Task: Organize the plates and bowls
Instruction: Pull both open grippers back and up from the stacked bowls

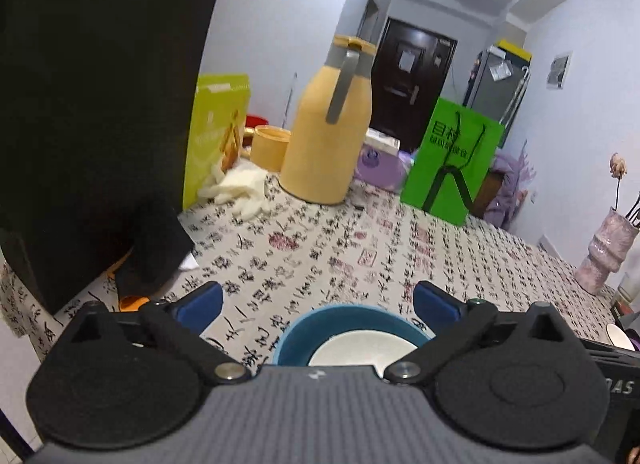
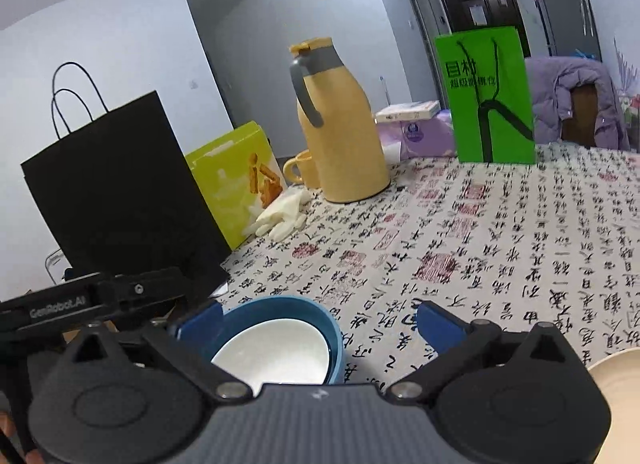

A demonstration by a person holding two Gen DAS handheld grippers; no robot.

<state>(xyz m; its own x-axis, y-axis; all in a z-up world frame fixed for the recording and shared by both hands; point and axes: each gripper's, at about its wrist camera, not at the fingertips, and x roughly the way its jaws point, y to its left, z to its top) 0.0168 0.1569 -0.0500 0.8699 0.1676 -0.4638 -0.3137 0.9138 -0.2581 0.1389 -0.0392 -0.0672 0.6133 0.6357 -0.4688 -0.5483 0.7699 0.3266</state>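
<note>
Two nested bowls. Left wrist view: left gripper spread wide, nothing between its fingers. Blue bowl sits on the patterned tablecloth just below the gripper, well in front of the yellow jug; white bowl rests inside it.

Right wrist view: right gripper likewise released and empty, blue bowl at its left finger, white bowl inside, again well in front of the yellow jug. A cream plate lies to the bowls' right.

Judgement: glazed ware, stiff, slick, breakable, fairly heavy stacked; pinch across the blue rim.
</note>
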